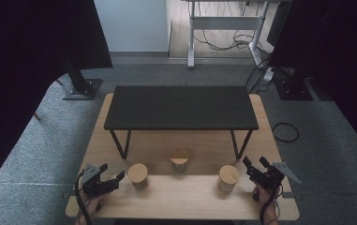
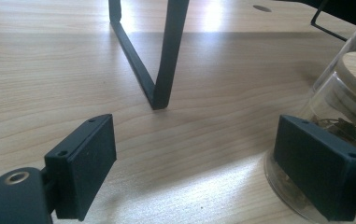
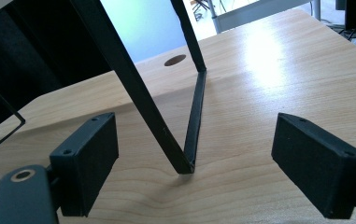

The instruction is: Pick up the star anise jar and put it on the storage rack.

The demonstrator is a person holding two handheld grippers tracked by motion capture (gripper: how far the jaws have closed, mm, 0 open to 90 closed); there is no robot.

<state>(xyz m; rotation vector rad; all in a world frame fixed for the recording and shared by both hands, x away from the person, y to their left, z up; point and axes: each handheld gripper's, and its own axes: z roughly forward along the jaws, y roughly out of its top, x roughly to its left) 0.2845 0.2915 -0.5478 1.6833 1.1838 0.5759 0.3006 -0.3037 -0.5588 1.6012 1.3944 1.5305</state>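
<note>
1. On the near edge of the wooden table (image 1: 199,197), the left gripper (image 1: 112,172) and the right gripper (image 1: 255,164) rest at opposite corners, each with its jaws wide apart and nothing between them.
2. Three jars with wooden lids stand in a loose row between the hands: the left jar (image 1: 138,176), the middle jar (image 1: 180,159) set a little farther back, and the right jar (image 1: 228,178).
3. Judging by this, the work has not yet started on any jar; both hands seem poised for a first reach.
4. From the left gripper view, the left jar (image 2: 348,116) sits just beside the right-hand jaw, outside the gap, so that hand would need to swing sideways to bring the glass between its pads.
5. The right gripper would likewise have to turn inward toward the right jar.
6. Behind the jars stands a black shelf (image 1: 181,108) on thin metal legs (image 2: 159,70); its leg (image 3: 192,130) lies straight ahead of each gripper and could snag a forward reach.
7. Glass walls look slippery, so a centred, gentle squeeze seems wise.
</note>
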